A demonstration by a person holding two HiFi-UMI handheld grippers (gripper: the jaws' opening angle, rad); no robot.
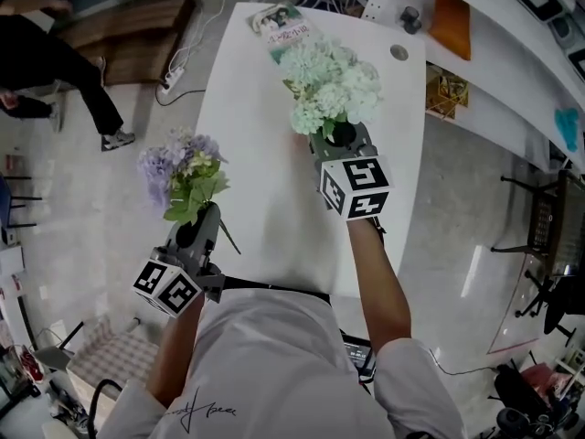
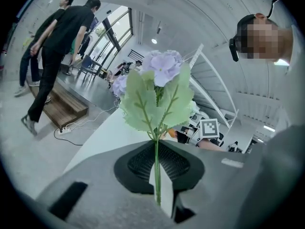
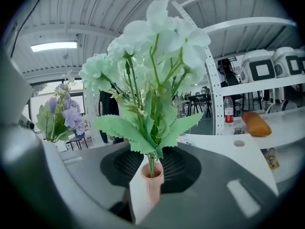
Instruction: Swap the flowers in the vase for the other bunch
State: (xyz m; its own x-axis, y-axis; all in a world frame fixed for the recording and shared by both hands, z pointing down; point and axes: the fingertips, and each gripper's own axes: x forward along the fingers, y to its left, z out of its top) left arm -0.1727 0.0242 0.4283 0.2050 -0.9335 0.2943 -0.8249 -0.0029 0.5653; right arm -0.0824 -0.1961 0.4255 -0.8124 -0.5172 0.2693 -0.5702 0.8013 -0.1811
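Observation:
A purple flower bunch (image 1: pixel 183 167) stands up from my left gripper (image 1: pixel 196 227), off the left edge of the white table (image 1: pixel 256 108). In the left gripper view that gripper (image 2: pixel 159 175) is shut on the bunch's thin green stem (image 2: pixel 157 166), the purple bunch (image 2: pixel 159 80) upright above the jaws. My right gripper (image 1: pixel 340 140) is over the table. In the right gripper view it (image 3: pixel 150 175) is shut on a narrow pink vase (image 3: pixel 152 185) that holds the pale white-green bunch (image 3: pixel 152 56). From the head view the white-green bunch (image 1: pixel 331 85) hides the vase.
A printed packet (image 1: pixel 283 27) lies at the table's far end, near a round cable hole (image 1: pixel 399 52). White shelving with an orange thing (image 1: pixel 451 21) runs along the right. A person (image 1: pixel 55 53) walks at the far left by a wooden platform (image 1: pixel 137 35) and a power strip (image 1: pixel 174 76).

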